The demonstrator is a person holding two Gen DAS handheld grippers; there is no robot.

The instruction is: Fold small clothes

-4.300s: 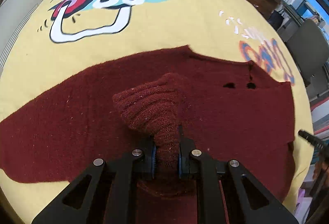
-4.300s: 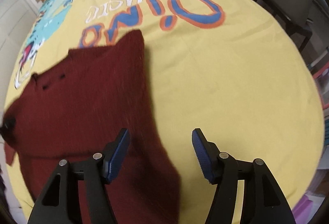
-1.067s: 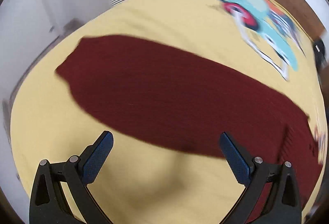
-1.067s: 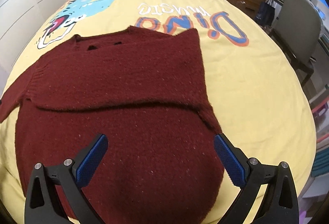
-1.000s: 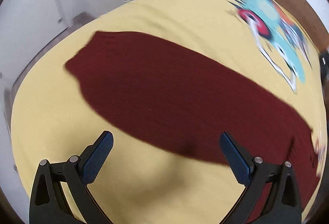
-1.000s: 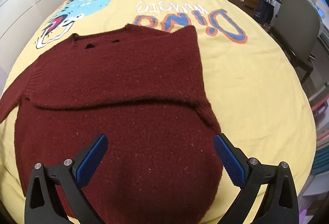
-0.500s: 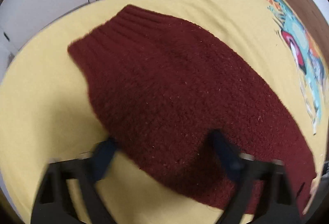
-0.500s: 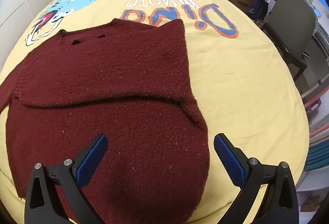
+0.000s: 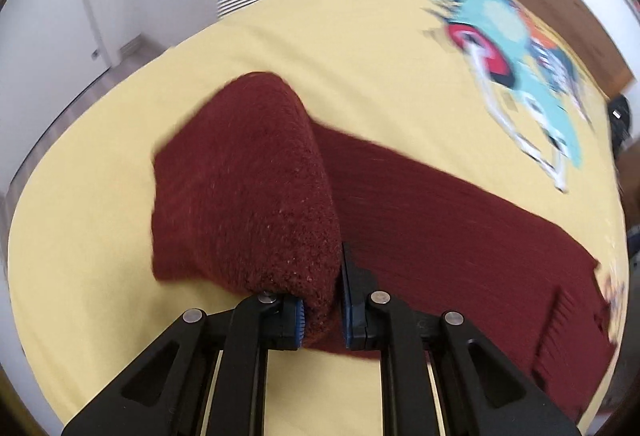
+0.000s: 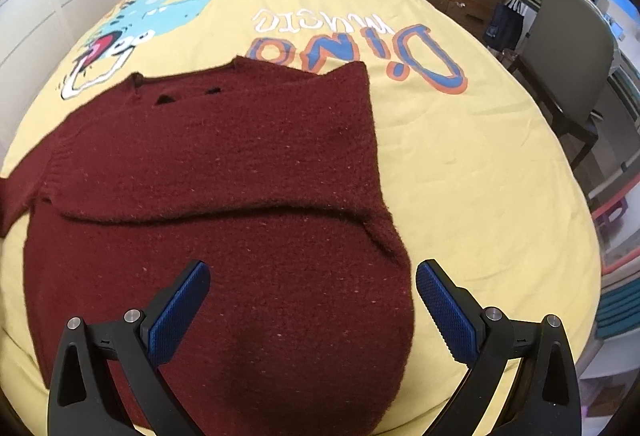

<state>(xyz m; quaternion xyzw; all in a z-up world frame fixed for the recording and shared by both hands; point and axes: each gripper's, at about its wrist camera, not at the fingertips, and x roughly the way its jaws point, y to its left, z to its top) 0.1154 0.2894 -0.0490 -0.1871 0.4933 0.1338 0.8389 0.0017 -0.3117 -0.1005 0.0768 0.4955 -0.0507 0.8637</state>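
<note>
Yellow bedspread with a dinosaur print covers the bed and fills both views, running well beyond the jaws on every side. On it lies the maroon sweater, spread flat ahead of and beneath the right jaws, its right sleeve already folded across the chest, its hem nearest the camera.

Judging from that, the step in hand is the second sleeve fold: the left sleeve is lifted off the bedspread, its ribbed cuff end drooping over ahead of the left jaws, while the rest of the sleeve runs away to their right toward the body. The next move probably calls for carrying that sleeve over the chest and laying it flat on the folded one, without dragging the body askew.

The left gripper is clenched, its jaws nearly together, pinching a thick bunch of the sleeve knit between its blue pads. The right gripper hovers above the lower body with jaws spread wide, holding nothing.
</note>
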